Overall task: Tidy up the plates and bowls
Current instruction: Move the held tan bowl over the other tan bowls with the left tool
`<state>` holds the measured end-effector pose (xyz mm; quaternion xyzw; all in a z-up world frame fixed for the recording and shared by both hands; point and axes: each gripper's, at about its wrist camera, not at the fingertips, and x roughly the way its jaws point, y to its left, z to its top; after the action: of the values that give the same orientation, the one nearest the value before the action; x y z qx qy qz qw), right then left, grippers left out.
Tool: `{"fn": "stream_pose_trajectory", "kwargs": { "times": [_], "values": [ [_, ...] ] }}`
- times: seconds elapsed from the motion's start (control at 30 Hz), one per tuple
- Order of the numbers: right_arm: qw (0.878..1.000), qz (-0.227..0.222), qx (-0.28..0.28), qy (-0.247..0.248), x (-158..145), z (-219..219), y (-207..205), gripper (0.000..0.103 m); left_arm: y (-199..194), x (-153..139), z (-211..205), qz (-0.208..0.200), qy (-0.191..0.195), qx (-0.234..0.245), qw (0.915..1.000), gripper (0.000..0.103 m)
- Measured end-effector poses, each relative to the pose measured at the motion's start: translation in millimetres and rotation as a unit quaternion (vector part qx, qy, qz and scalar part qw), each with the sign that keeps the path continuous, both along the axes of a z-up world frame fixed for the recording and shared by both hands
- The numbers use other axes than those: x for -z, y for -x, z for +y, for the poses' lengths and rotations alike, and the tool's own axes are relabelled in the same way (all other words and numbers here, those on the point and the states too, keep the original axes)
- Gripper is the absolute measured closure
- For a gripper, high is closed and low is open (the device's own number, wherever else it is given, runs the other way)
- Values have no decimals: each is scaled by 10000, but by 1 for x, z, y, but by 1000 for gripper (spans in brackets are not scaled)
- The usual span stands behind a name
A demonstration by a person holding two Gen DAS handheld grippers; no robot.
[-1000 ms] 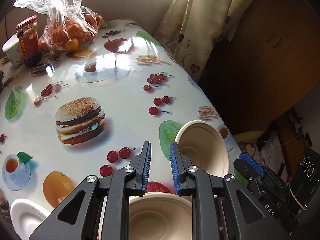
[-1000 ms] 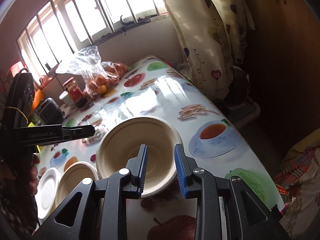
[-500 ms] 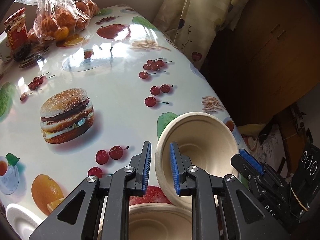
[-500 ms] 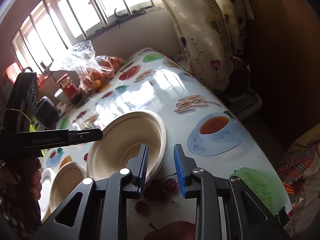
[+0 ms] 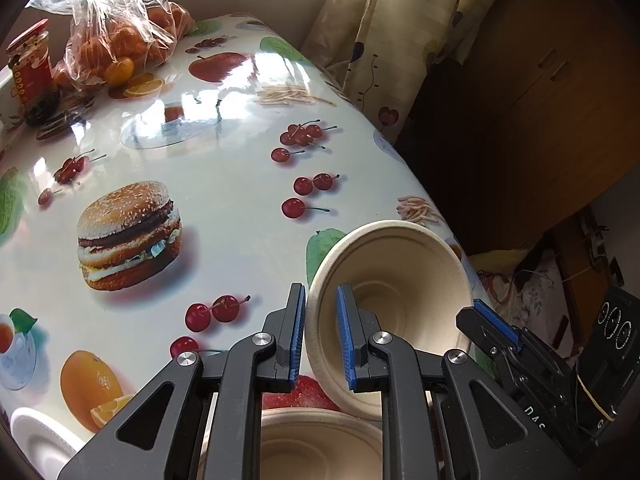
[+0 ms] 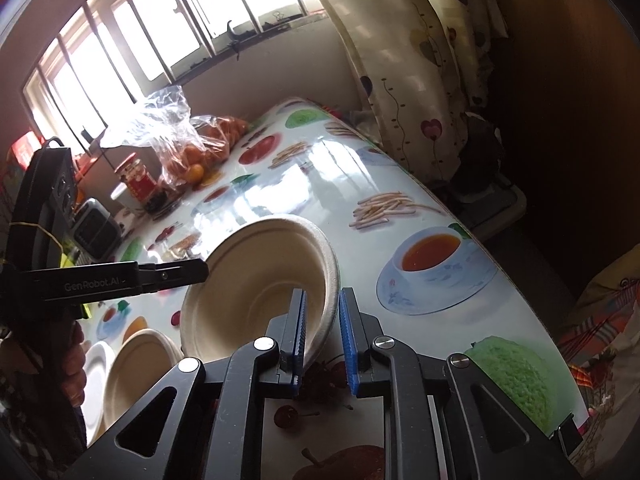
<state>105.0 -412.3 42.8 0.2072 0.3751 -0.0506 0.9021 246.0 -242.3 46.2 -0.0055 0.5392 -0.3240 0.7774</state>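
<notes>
**A:** Two grippers are on one bowl? Where do you have it?

**B:** Yes. The beige bowl [image 5: 400, 264] is lifted and tilted, with its opening turned toward my left side. It hangs over the table [image 5: 224, 148], close to the right edge and toward the near right corner.

**A:** How is each gripper?

**B:** My right gripper [image 6: 323, 296] is clenched on the rim. One pad is inside the bowl and the other is outside. My left gripper [image 5: 319, 300] has the opposite part of the rim between its pads, and its jaws are closing on it.

**A:** What is under the bowl?

**B:** I see only the printed cloth there, with cherries and a green fruit. I cannot tell if the lowest part of the bowl touches the table.

**A:** And the other dishes?

**B:** A second beige bowl [image 5: 320, 444] stands upright at the near edge, directly below my left gripper. A white plate [image 5: 36, 440] lies at the near left corner. A bag of oranges [image 5: 116, 44] and a red jar [image 5: 30, 68] are at the far left corner, well apart from the bowls.
</notes>
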Motion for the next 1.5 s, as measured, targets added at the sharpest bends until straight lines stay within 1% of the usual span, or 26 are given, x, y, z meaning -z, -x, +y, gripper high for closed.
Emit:
{"fn": "stream_pose_trajectory", "kwargs": {
  "times": [0.67, 0.83, 0.97, 1.03, 1.23, 1.5],
  "values": [
    [9988, -442, -185, 99, -38, 16, 8, 87, 14, -33, 22, -294, 249, -139, 9992, 86],
    [9984, -498, -203, 162, -41, 18, 8, 87, 13, -37, 24, -355, 295, -176, 9988, 86],
    [9985, -496, -157, 188, -41, 17, 8, 87, 13, -43, 19, -496, 298, -172, 9982, 86],
    [9985, -502, -114, 192, -40, 14, 9, 87, 11, -44, 15, -488, 314, -171, 9982, 86],
    [9985, -517, -12, 183, -43, 6, 14, 87, 17, -46, 7, -531, 336, -45, 9980, 86],
    [9978, -631, -116, 148, -53, 11, 20, 86, 26, -50, 16, -590, 310, -74, 9978, 86]
  ]
}}
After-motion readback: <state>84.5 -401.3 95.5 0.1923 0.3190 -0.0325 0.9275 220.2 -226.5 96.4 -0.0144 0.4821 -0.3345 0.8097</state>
